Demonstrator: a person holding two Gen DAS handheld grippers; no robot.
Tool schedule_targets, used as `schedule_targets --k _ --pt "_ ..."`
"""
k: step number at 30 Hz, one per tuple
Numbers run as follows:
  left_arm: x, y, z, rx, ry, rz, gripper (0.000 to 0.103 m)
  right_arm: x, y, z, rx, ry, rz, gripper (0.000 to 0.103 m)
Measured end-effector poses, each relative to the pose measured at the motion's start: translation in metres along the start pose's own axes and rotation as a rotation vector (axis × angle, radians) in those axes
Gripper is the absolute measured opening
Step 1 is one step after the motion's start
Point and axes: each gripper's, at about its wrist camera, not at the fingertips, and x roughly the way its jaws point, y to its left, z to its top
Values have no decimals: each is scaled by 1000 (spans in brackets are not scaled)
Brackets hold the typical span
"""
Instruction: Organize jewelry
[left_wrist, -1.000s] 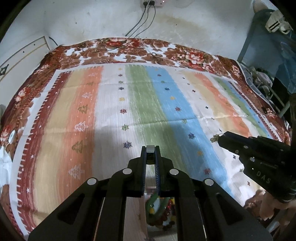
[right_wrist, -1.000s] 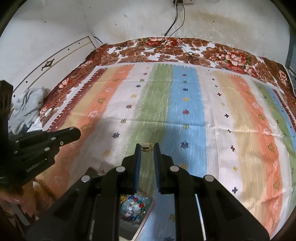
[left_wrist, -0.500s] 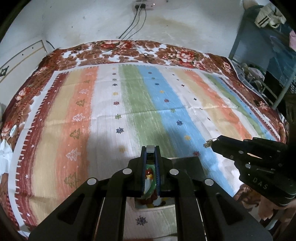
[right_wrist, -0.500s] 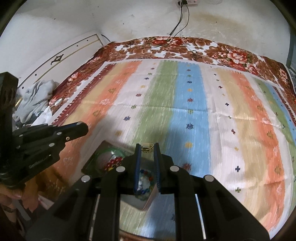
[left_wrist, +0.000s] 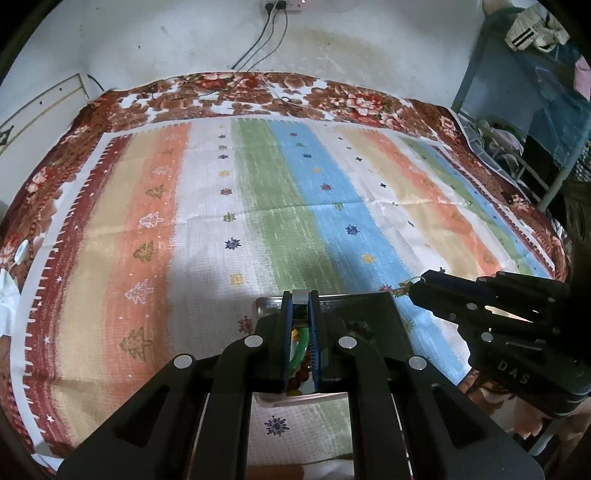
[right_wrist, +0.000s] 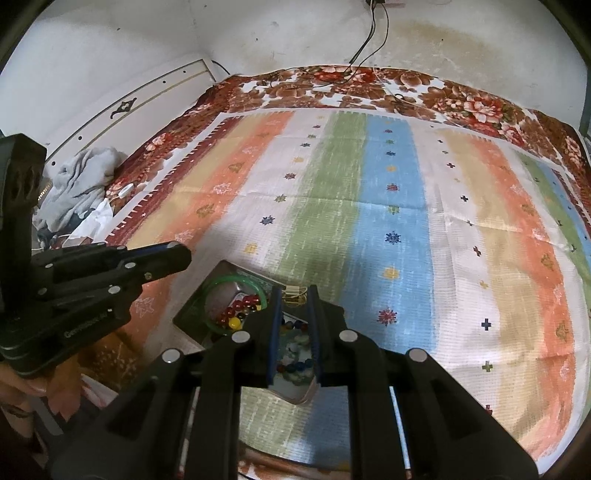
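A metal tray (left_wrist: 354, 297) (right_wrist: 192, 310) lies on the striped bedspread near its front edge. It holds a green bangle (right_wrist: 231, 277) (left_wrist: 303, 345), red beads (right_wrist: 236, 314) and mixed coloured beads (right_wrist: 295, 365). My left gripper (left_wrist: 300, 301) (right_wrist: 181, 253) hangs over the tray's far rim, shut on a small silvery piece (left_wrist: 300, 296). My right gripper (right_wrist: 293, 295) (left_wrist: 415, 284) hovers over the tray's right part, shut on a small gold jewelry piece (right_wrist: 293, 293) (left_wrist: 402, 286). Both point steeply down.
The striped bedspread (left_wrist: 258, 221) spreads wide beyond the tray, with a floral border at the back. Crumpled grey cloth (right_wrist: 81, 181) lies off the left side. A blue metal rack (left_wrist: 517, 110) stands at the right. Cables (left_wrist: 266, 29) hang on the wall.
Both grippers have drawn back toward the near edge, so the tray now shows further up under their fingers. Both grips look unchanged.
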Motion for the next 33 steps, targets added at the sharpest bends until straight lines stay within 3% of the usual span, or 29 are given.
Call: schedule_targets --k 2,3,4,5,6,11,16,22,24,33 --pt "1 0 0 3 4 -2 11 0 -2 0 14 -1 -2 18" --pt "2 0 1 5 7 -1 17 -1 -5 1 30 -2 -9 27" --pt "2 0 2 4 8 0 31 -2 -8 2 42 -4 -12 32" --pt "2 1 2 4 7 -6 39 -3 -11 3 50 -9 -15 44" --pt "2 1 2 3 6 -9 39 -4 -13 3 58 -12 -18 48" --pt "1 8 3 -13 3 7 50 -7 -21 3 85 -15 -24 50" --pt "-6 8 0 20 -22 65 72 -16 -21 0 65 -46 -68 62" --pt "-14 2 -11 40 -50 72 97 -27 -23 -12 58 -74 -85 81" --pt "-14 1 -15 48 -50 88 97 -30 -23 -15 56 -86 -91 90" --pt "-27 4 -30 37 -73 86 97 -44 -26 -34 43 -113 -104 98"
